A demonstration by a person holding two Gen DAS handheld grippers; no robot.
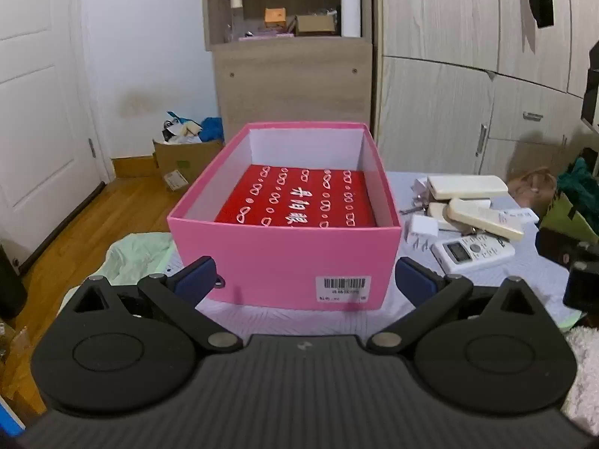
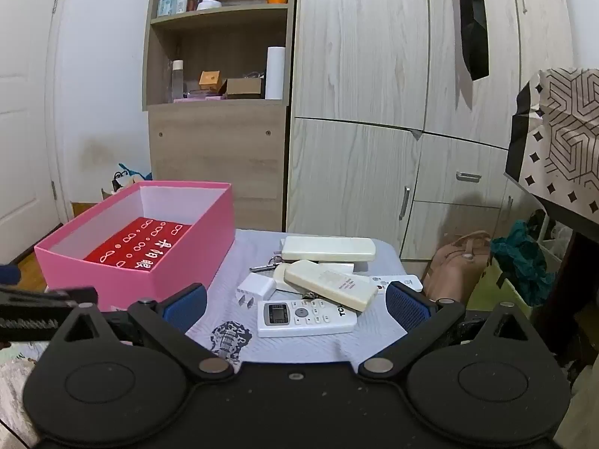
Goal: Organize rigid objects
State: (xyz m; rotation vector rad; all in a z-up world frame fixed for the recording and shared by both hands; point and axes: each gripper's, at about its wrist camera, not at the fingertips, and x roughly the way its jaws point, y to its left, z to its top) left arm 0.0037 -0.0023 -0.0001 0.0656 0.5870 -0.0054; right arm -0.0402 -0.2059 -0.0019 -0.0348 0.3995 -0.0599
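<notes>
A pink open box [image 1: 284, 258] [image 2: 179, 262] stands on the pale cloth with a red packet [image 1: 299, 198] [image 2: 138, 247] lying inside. Right of it lies a pile of rigid objects: a white TCL remote [image 2: 305, 318] [image 1: 473, 252], a cream remote [image 2: 331, 284] [image 1: 485, 219] across it, another cream remote [image 2: 327, 249] [image 1: 466, 186] behind, a white charger plug [image 2: 256, 286] [image 1: 423, 230] and keys [image 2: 267, 265]. My left gripper [image 1: 303, 280] is open and empty, its fingers either side of the box's near wall. My right gripper [image 2: 295, 305] is open and empty, just before the pile.
A wooden shelf unit [image 2: 221, 75] and wardrobe doors [image 2: 393, 112] stand behind. A cardboard box of clutter [image 1: 187, 149] sits on the wood floor at left. A patterned paper bag [image 2: 558, 131] and a brown bag [image 2: 456, 262] are at right. A green cloth [image 1: 131, 254] lies left of the pink box.
</notes>
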